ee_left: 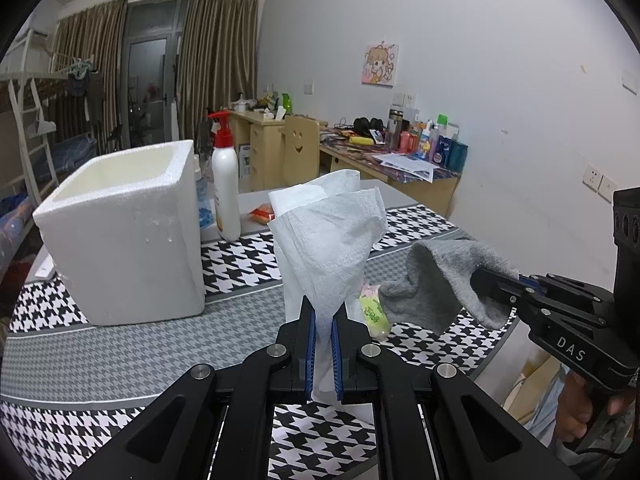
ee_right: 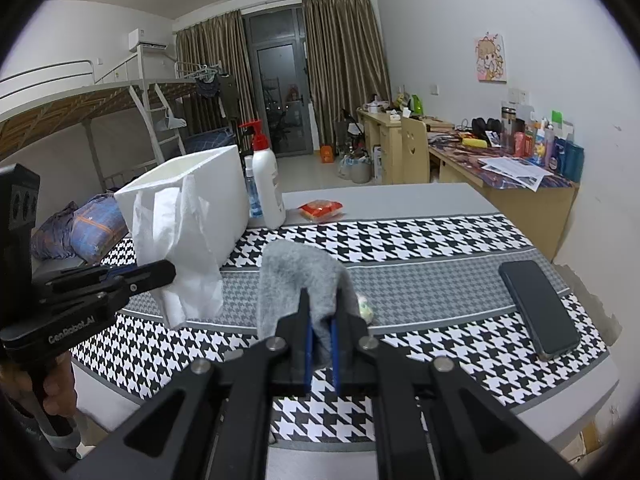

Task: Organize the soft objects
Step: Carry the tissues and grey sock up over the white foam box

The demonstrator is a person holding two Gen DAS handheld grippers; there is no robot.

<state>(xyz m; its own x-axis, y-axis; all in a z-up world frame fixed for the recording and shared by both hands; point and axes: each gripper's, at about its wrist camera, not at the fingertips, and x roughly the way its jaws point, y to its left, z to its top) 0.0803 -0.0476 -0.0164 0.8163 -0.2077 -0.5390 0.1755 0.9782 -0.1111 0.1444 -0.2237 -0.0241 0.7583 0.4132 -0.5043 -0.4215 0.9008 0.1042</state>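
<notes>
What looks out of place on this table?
A dark phone lies at the table's right edge among soft things: the white tissue in the left gripper and the grey sock in the right gripper.

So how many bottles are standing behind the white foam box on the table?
2. A tall white pump bottle with a red top stands beside the foam box; a smaller clear bottle sits between them. Others may be hidden behind the box.

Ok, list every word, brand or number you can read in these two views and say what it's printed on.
"DAS" – on the black body of the right gripper, seen in the left wrist view.
"GenRobot.AI" – on the black body of the left gripper, seen in the right wrist view.
White lotion bottle: label print too small to read.
Desk bottles and papers: too blurred to read.
</notes>
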